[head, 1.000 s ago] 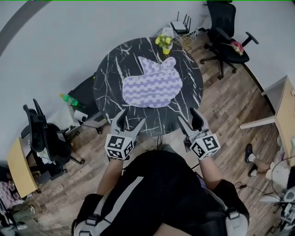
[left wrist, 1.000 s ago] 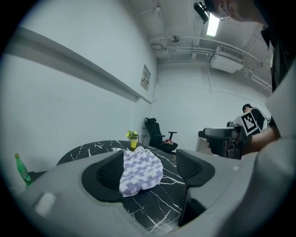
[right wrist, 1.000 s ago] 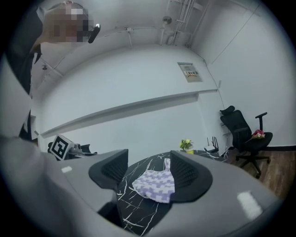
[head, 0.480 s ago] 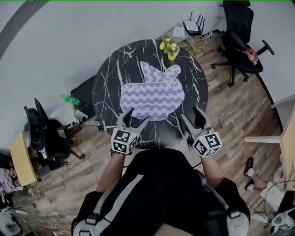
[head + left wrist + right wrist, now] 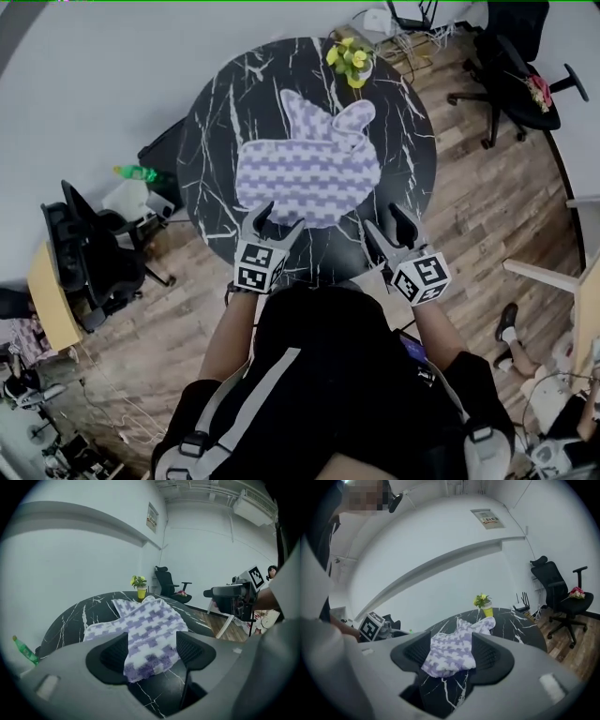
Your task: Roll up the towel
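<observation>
We see the towel (image 5: 305,169) in the middle of the worktop (image 5: 214,112), bunched toward 1 o'clock, its near edge partly behind our fingers. The left gripper (image 5: 279,220) at 7 o'clock has its fingers spread, closing on nothing. The right gripper (image 5: 384,221) at 5 o'clock has its fingers spread and empty.

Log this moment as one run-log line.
stage: pre-grasp | purple-and-white checkered towel: spread, unrolled, on round black marble table | left gripper: jaws closing, nothing between them, at towel's near edge | right gripper: open, empty
</observation>
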A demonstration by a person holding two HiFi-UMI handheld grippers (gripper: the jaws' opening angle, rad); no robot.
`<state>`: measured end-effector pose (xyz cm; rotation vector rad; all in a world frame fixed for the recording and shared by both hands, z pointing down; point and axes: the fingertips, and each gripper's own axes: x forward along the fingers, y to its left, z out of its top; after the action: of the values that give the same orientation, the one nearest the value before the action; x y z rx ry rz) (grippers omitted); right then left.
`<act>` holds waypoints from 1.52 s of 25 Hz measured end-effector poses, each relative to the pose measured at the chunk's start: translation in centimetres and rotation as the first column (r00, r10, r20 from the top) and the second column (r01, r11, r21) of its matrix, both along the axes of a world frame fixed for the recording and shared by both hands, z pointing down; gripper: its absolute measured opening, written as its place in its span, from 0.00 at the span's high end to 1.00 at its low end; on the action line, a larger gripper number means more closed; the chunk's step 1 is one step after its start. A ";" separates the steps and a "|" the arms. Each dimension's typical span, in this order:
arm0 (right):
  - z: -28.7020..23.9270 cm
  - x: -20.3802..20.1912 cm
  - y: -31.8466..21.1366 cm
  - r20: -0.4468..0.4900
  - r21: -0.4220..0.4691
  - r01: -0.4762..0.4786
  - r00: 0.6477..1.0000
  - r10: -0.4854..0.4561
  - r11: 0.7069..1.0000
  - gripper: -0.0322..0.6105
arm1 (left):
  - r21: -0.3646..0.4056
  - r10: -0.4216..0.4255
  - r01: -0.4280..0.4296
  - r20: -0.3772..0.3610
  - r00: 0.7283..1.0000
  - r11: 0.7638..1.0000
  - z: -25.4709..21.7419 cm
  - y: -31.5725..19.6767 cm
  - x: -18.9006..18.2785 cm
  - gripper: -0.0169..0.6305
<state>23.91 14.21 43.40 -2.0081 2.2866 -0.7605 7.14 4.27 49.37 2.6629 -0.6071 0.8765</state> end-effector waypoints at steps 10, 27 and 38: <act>2.3 -2.0 -1.6 -0.001 -0.067 -0.044 0.999 0.044 0.997 0.53 | -0.035 0.168 -0.164 0.175 0.970 0.986 6.0 -2.0 0.0 0.46; 3.5 -4.8 -0.2 -0.041 -0.161 -0.223 0.975 0.219 0.961 0.56 | -0.076 0.360 -0.352 0.189 0.913 0.933 8.3 -3.0 1.1 0.79; 5.0 -5.8 -2.9 -0.068 -0.196 -0.188 0.982 0.178 0.962 0.57 | -0.017 0.218 -0.222 0.258 0.941 0.975 7.7 -10.0 -4.7 0.82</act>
<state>18.06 11.35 48.42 -2.3090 2.0825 -0.9722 2.42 -5.69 57.07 2.6845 -0.3723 1.3024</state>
